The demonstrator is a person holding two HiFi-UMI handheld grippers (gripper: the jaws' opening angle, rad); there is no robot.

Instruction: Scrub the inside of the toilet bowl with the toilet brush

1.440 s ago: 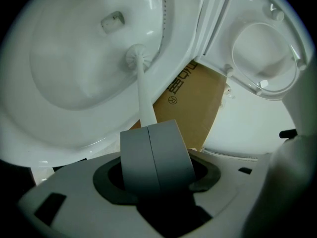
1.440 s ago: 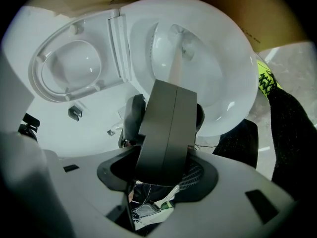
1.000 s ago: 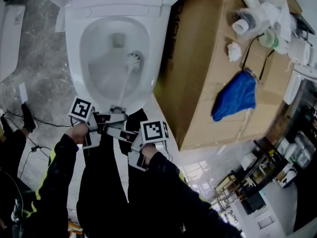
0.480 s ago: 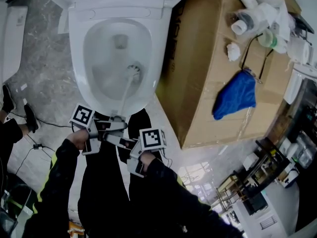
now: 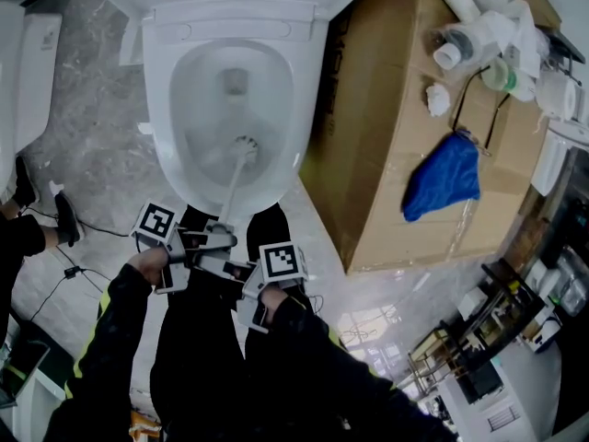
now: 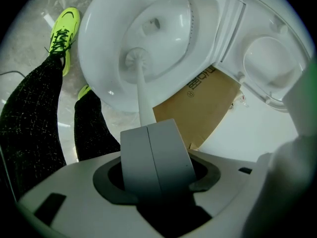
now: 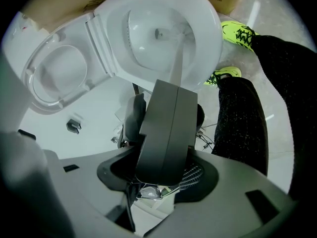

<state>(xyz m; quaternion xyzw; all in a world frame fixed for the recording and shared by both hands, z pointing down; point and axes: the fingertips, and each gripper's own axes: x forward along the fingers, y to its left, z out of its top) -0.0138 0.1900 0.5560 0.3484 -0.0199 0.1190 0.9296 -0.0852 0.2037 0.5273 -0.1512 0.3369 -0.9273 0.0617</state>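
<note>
The white toilet bowl (image 5: 175, 81) stands open at the top of the head view, its lid (image 7: 57, 76) raised. The toilet brush (image 5: 244, 145) has its white head low in the bowl toward the near wall, and its thin handle (image 5: 230, 191) runs back to my grippers. My left gripper (image 5: 216, 239) is shut on the handle's end; in the left gripper view the handle (image 6: 143, 103) rises from the left gripper (image 6: 148, 128) to the brush head (image 6: 134, 58). Just behind it, my right gripper (image 5: 225, 267) is also shut, and the handle (image 7: 177, 63) leaves the right gripper (image 7: 171, 86) toward the bowl (image 7: 208, 29).
A large cardboard box (image 5: 386, 155) stands close against the toilet's right side, with a blue cloth (image 5: 442, 182) and white pipe parts (image 5: 460, 35) on top. The person's black-trousered legs (image 5: 212, 339) and bright yellow shoes (image 6: 62, 29) stand before the bowl. Cables (image 5: 55, 247) lie at left, shelving (image 5: 469, 357) at lower right.
The brush head has slid from the bowl's right wall down toward the near side. Both grippers have drawn back slightly with the handle.
</note>
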